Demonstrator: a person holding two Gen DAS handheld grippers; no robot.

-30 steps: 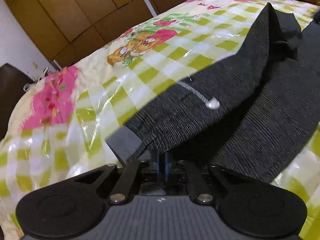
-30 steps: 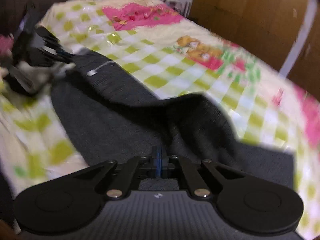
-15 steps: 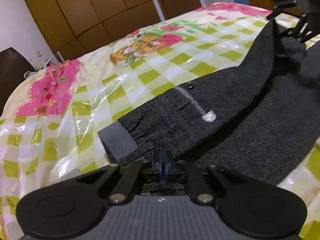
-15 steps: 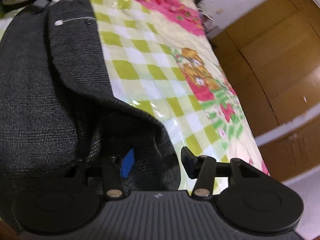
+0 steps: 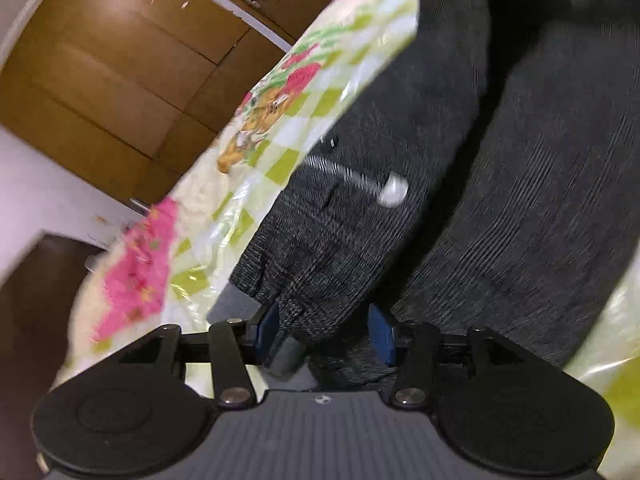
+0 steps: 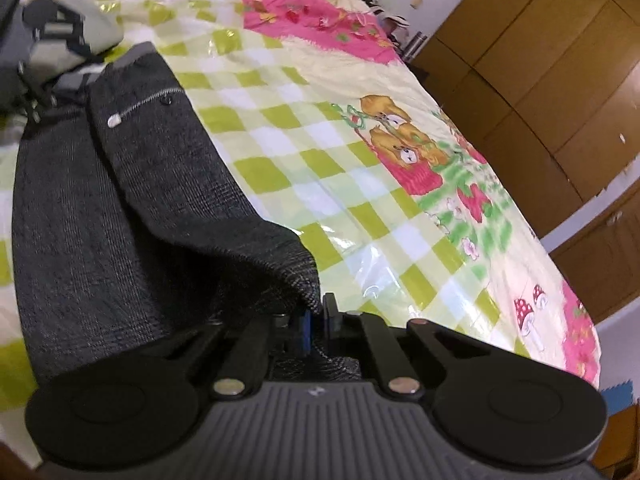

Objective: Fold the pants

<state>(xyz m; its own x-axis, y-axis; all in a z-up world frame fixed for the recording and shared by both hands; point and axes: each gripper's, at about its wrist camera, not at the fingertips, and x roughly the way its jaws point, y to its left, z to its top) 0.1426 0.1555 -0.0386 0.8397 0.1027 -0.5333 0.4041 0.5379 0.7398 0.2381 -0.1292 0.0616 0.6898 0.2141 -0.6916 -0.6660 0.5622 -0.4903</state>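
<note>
Right gripper [image 6: 314, 322]: jaws clamped on pants [image 6: 120, 200] hem edge; left gripper [image 5: 325, 330]: jaws just been opening, now parted, waistband corner between but not pinched; pants lie dark along bed [image 6: 320, 152], zip pocket [image 5: 356, 176] up, on checked sheet; judged step: regrip for lengthwise fold; left should bite deep on waistband before lifting; both ends lifted level, cloth taut, to avoid skew.
</note>
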